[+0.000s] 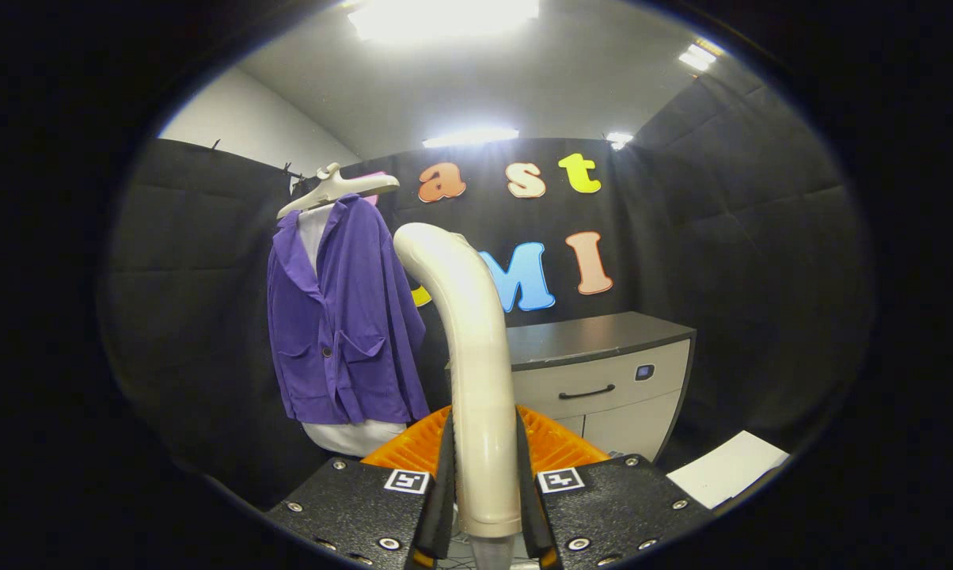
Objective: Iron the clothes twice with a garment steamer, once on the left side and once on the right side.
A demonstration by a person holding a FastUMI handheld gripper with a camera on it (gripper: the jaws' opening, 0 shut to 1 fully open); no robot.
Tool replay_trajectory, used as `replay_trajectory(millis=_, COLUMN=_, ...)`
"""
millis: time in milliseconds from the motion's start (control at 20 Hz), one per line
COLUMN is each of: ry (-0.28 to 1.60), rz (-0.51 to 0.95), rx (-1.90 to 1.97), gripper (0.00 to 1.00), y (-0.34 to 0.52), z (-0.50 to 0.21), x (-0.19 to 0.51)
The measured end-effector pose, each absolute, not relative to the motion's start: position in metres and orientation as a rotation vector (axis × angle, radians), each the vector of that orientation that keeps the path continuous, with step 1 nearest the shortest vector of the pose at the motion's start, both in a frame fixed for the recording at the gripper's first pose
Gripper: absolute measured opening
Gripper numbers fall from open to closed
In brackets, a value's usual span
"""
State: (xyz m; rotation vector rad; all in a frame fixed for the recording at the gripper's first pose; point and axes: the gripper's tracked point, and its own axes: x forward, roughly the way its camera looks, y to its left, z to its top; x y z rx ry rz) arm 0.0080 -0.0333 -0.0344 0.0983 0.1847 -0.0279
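Gripper clamped on steamer, both fingers pressing its handle, head curving up and away. Beyond, left of steamer, jacket on hanger, well apart from the head. Best approach: bring head near left side, stroke slowly top to bottom, keep grip firm. Further right, cabinet.

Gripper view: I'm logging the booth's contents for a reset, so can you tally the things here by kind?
Garments: 2, a purple jacket over a white garment
Hangers: 1, the hanger
Steamers: 1, the steamer handle, held in the claw
Furniture: 1, the cabinet
Paper: 1, a white sheet
Total: 6
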Motion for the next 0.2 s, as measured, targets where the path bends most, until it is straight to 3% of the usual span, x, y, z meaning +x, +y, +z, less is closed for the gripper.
replay_trajectory(millis=200, ry=0.205, rz=-0.028, rx=0.095, gripper=0.35, y=-0.0344, z=-0.0407, x=0.0075)
